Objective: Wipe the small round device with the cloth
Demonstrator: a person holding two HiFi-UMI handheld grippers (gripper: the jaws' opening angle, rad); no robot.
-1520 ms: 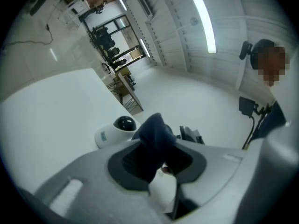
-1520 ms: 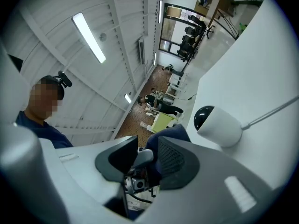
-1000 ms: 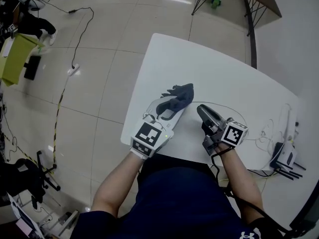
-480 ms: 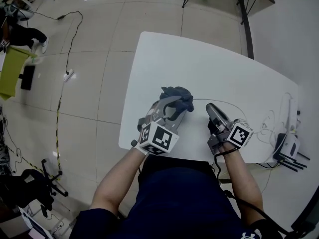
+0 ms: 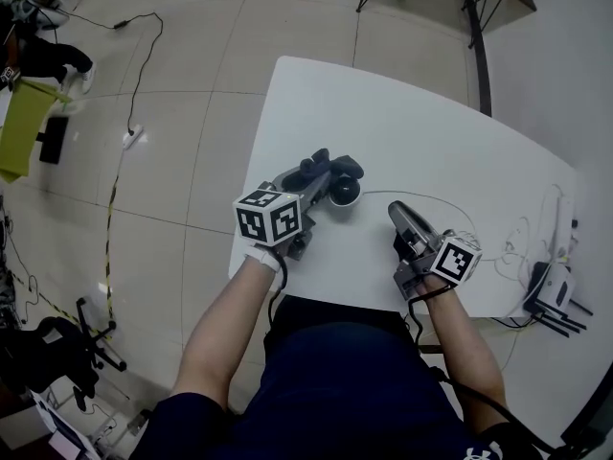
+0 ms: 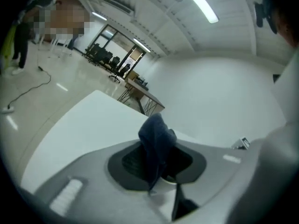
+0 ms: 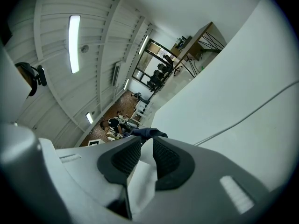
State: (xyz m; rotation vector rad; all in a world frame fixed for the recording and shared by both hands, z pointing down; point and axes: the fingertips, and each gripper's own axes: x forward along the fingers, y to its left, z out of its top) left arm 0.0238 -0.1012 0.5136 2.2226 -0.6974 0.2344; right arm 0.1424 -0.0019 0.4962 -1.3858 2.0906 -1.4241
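Your left gripper (image 5: 311, 178) has its jaws pinched on the dark blue cloth (image 5: 332, 167). In the left gripper view the fabric is bunched between the two pads and sticks up past them. The small round device (image 5: 345, 193), dark with a pale rim, sits on the white table (image 5: 402, 113) just beside those jaw tips, on the side facing your other hand. The cloth hangs right at its edge, but you cannot tell from here whether fabric and device touch.

Your right gripper (image 5: 397, 214) is near the device without touching it, its tips pointing across the table past it. Its jaws have just been closing; a narrow gap is left between the pads, with nothing in it. A thin cable (image 5: 431, 202) curves over the tabletop just beyond its tips.
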